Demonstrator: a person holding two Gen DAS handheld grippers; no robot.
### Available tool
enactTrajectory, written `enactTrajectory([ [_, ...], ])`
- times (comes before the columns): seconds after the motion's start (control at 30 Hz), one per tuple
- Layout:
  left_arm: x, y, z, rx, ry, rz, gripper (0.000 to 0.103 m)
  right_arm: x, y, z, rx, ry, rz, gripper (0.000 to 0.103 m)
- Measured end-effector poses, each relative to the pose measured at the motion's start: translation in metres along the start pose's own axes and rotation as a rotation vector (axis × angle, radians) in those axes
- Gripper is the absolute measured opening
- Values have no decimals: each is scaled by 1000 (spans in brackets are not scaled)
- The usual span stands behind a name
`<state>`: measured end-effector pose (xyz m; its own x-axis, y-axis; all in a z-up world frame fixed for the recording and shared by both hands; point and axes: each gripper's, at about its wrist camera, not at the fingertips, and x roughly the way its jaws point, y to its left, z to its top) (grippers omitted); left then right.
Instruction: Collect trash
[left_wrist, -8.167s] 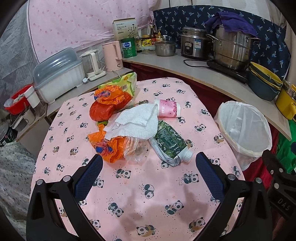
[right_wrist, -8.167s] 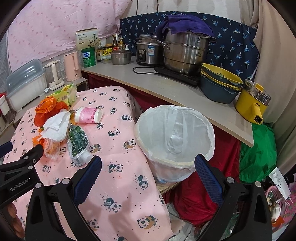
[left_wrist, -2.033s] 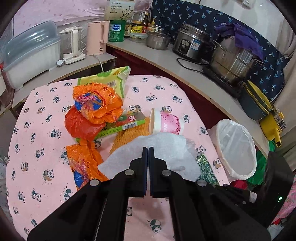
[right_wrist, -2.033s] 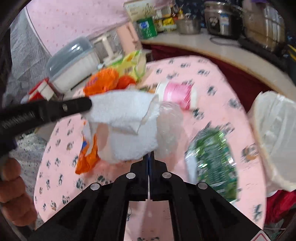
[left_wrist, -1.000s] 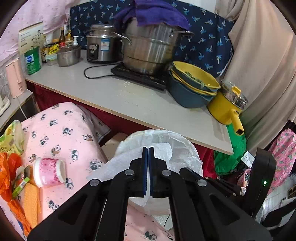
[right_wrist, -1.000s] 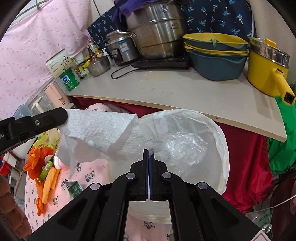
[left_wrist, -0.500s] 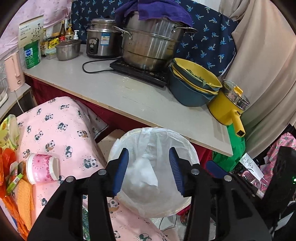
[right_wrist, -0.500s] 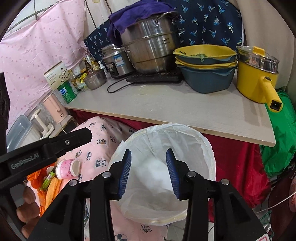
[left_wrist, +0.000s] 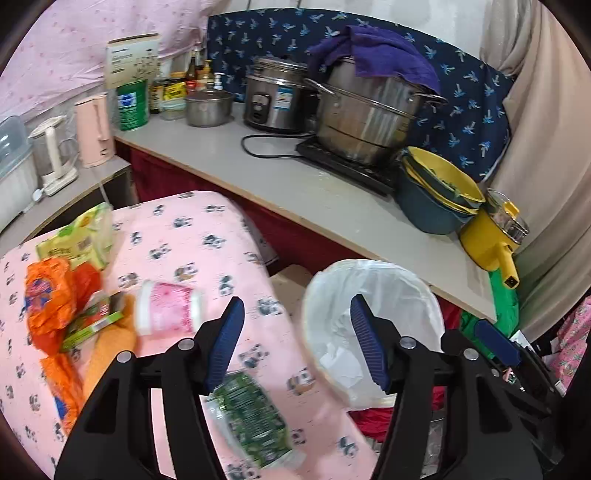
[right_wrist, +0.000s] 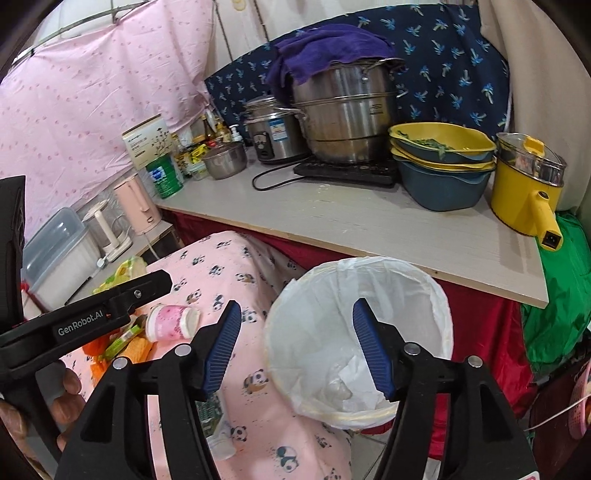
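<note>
The white tissue (right_wrist: 356, 373) and a crumpled clear plastic wrap (right_wrist: 334, 387) lie at the bottom of the white-lined trash bin (right_wrist: 436, 295), which stands just beside the edge of the pink panda-print tabletop (left_wrist: 192, 236). On that tabletop, away from the bin, lie a pink paper cup (left_wrist: 168, 314) on its side, a green pouch (left_wrist: 251, 417) nearest the bin, a green carton (left_wrist: 92, 325), orange wrappers (left_wrist: 51, 291) and a yellow-green packet (left_wrist: 81, 240) farthest from it. The left tool (left_wrist: 297, 343) hangs over the gap between tabletop and bin, its jaws just opened about halfway and holding nothing. The right tool (right_wrist: 297, 347) hovers above the bin's near rim, jaws likewise just parted and empty. Behind the bin runs a grey counter (right_wrist: 351, 221) carrying a steel pot (right_wrist: 343, 114) and a yellow kettle (right_wrist: 524, 192).
</note>
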<state>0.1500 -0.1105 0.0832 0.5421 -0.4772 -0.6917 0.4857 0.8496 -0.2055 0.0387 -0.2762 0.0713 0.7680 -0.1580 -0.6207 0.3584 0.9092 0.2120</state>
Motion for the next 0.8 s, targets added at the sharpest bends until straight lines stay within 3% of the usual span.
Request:
enactTrajectory([
  [0.27,-26,60,-26,-60,0,115,65,7,46,-24,-65,58,52,72],
  [0.8,-46,151,-88,-159,48,274,78,75,105,-93,-166,290,76,73],
])
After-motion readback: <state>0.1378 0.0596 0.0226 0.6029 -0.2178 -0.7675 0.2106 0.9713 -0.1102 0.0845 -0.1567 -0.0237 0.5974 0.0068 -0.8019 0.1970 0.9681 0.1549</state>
